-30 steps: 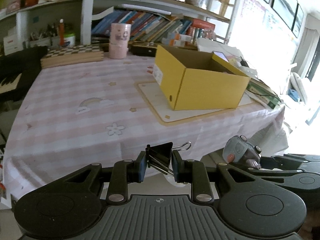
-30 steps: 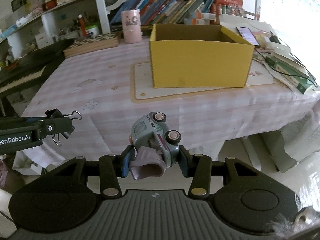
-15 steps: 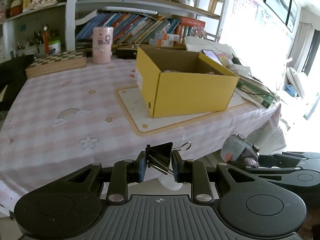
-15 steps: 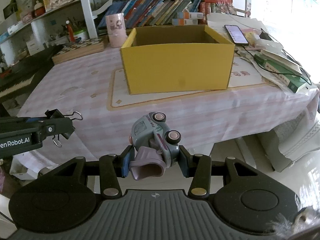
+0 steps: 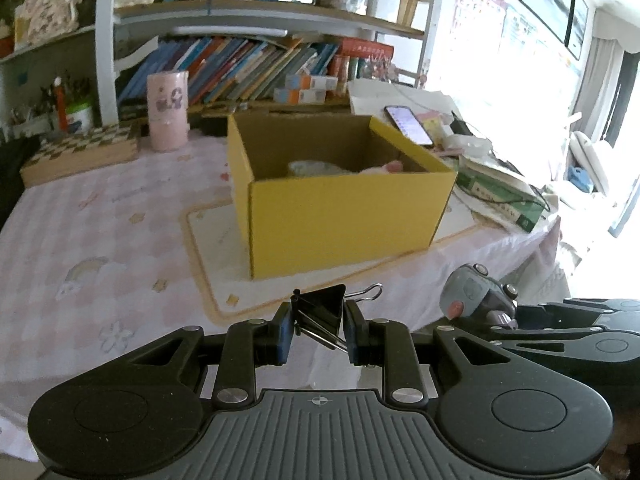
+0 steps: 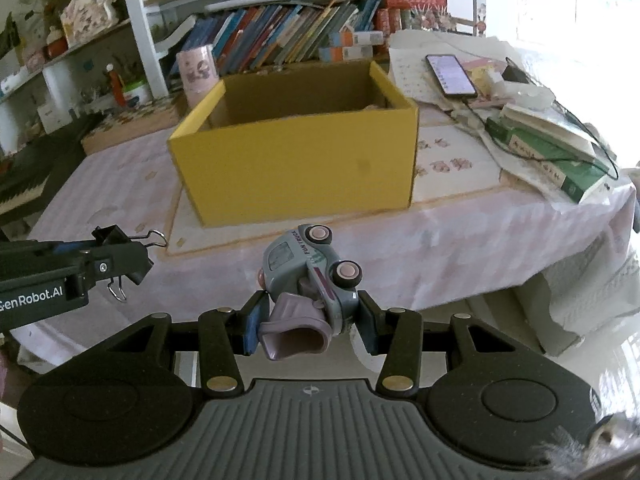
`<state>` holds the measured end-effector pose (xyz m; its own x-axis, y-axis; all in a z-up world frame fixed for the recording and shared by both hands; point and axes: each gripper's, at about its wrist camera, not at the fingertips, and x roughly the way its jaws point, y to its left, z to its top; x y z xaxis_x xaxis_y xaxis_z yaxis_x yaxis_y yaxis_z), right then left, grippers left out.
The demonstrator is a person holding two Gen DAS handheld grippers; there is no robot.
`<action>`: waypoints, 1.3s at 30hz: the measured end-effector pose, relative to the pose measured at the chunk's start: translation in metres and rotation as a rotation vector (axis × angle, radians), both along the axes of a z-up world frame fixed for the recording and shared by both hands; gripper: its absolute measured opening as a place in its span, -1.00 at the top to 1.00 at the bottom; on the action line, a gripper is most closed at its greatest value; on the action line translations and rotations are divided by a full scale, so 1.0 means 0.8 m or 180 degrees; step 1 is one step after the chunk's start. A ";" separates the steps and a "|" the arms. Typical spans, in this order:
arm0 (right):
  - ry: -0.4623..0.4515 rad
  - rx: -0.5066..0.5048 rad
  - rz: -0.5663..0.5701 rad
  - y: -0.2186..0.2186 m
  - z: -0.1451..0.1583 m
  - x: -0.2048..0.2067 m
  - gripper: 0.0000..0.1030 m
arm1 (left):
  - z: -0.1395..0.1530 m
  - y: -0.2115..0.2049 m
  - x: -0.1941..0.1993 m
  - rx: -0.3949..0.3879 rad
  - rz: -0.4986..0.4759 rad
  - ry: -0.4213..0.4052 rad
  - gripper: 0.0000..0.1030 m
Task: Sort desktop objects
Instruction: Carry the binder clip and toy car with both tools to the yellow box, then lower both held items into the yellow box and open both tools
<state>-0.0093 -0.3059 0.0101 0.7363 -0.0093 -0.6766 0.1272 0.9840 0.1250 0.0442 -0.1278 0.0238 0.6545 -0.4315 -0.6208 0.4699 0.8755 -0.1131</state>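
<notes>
Before the yellow box [image 5: 344,216], the left gripper [image 5: 316,330] is holding a binder clip [image 5: 322,310] in its jaws; the right gripper [image 6: 306,320] is clamping a toy truck [image 6: 310,276]. Something pale, perhaps cloth, is lying inside.

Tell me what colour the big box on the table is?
Yellow box, seen best from the right wrist.

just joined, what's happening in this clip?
Desk sorting, mid-carry. The left gripper is shut on a black binder clip; the right gripper is shut on a grey-blue toy truck. Both are held near the table's front edge, short of the open yellow box, which already has a few items inside.
</notes>
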 end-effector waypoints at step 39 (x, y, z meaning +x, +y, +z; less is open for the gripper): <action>-0.0525 -0.0166 0.0979 -0.107 0.070 0.244 0.15 | 0.011 -0.133 0.191 0.0397 0.0632 -0.0374 0.52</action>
<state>0.1860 -0.3918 0.0661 0.8093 0.1985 -0.5529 -0.1939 0.9787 0.0676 0.1973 -0.2343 0.0324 0.7896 -0.2122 -0.5758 0.2908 0.9556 0.0466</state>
